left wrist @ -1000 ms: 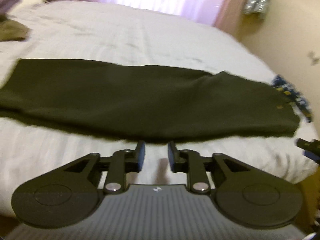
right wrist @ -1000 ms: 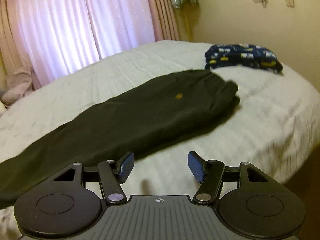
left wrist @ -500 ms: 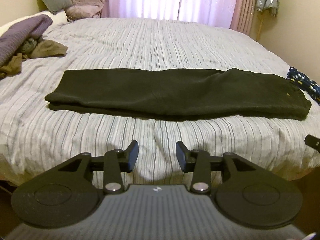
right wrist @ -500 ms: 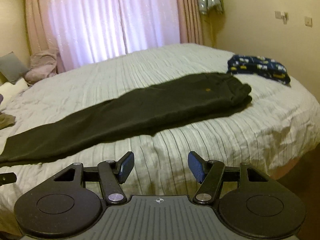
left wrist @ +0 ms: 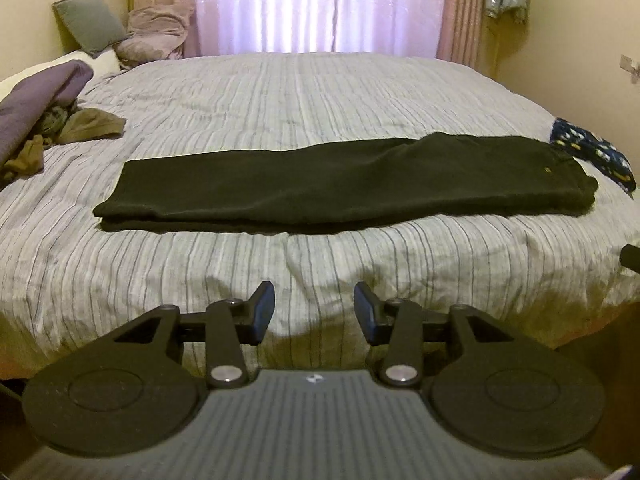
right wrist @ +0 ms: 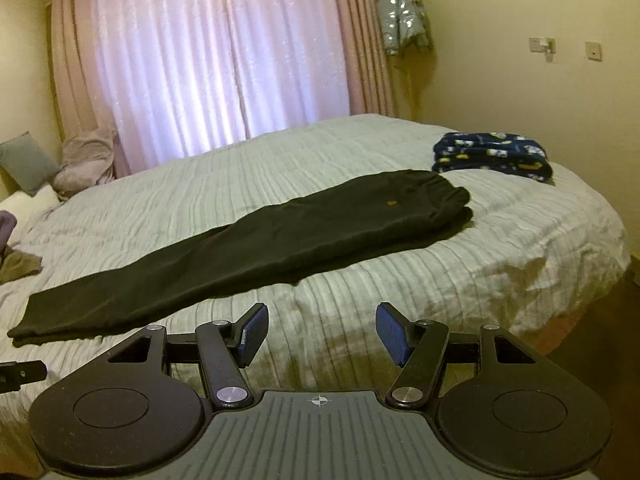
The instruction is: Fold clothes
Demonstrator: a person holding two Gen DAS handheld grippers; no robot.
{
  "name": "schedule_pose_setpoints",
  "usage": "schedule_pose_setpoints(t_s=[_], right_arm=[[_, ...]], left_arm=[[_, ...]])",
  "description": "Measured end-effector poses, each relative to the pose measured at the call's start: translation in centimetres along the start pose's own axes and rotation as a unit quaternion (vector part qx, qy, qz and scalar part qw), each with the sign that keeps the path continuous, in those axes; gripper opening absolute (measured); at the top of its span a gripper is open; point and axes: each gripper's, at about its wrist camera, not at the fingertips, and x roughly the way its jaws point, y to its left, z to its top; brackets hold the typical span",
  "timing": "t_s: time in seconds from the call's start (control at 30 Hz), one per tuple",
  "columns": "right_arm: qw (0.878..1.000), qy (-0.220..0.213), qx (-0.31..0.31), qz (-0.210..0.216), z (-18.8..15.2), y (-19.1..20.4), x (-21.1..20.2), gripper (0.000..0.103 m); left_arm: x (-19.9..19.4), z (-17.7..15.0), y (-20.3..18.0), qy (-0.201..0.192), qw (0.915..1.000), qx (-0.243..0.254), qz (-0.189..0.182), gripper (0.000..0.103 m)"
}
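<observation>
The striped bed (left wrist: 320, 92) fills both views, giving a flat surface to fold on. Across mid-frame lie dark trousers (left wrist: 340, 180), one leg stacked on the other, waistband to the right, laid long for a crosswise fold. Folded navy pyjamas (right wrist: 492, 156) sit upper right, set aside. At bottom centre, left gripper (left wrist: 314, 312) and right gripper (right wrist: 320, 332) hang spread apart and empty, short of the cloth.

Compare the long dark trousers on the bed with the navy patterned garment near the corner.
The dark olive-black trousers lie stretched full length, halved leg on leg; the navy patterned garment is folded into a compact bundle. The trousers are plain apart from a small tan mark near the waistband; the navy garment carries yellow and white prints. The trousers span the bed's middle; the navy garment sits beyond their waistband end. Both rest on the striped bedspread.
</observation>
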Motion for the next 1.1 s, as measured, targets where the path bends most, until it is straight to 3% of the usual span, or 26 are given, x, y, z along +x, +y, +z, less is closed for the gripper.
schedule_pose_setpoints(t_s=[0.23,0.4,0.6,0.73,0.87,1.0,1.1], right_arm=[[0.999,0.009,0.028,-0.03,-1.3,-2.1,-0.6,0.063],[0.996,0.028,0.06,-0.052,-1.5,-4.3,1.2,0.063],[0.995,0.061,0.078,-0.021,-0.2,-5.7,6.8,0.063],[0.996,0.069,0.049,0.017,2.1,-5.1,11.6,0.063],[0.996,0.055,-0.027,0.061,3.9,-3.0,16.3,0.063],[0.988,0.04,-0.106,0.106,5.6,-0.9,21.1,0.063],[0.979,0.062,-0.162,0.107,4.0,0.1,23.4,0.063]], left_arm=[[2.2,0.1,-2.6,0.021,0.9988,0.037,-0.024,0.04],[4.4,0.9,-4.3,0.041,0.9973,0.053,-0.031,0.04],[8.6,2.9,-4.9,0.074,0.9965,0.038,0.0,0.04],[11.5,5.0,-4.7,0.079,0.9965,0.02,0.022,0.04],[14.2,7.2,-4.6,0.063,0.9972,0.0,0.04,0.039],[16.9,8.4,-5.2,0.044,0.9981,-0.005,0.042,0.037],[19.3,7.6,-5.3,0.05,0.9971,-0.007,0.057,0.037]])
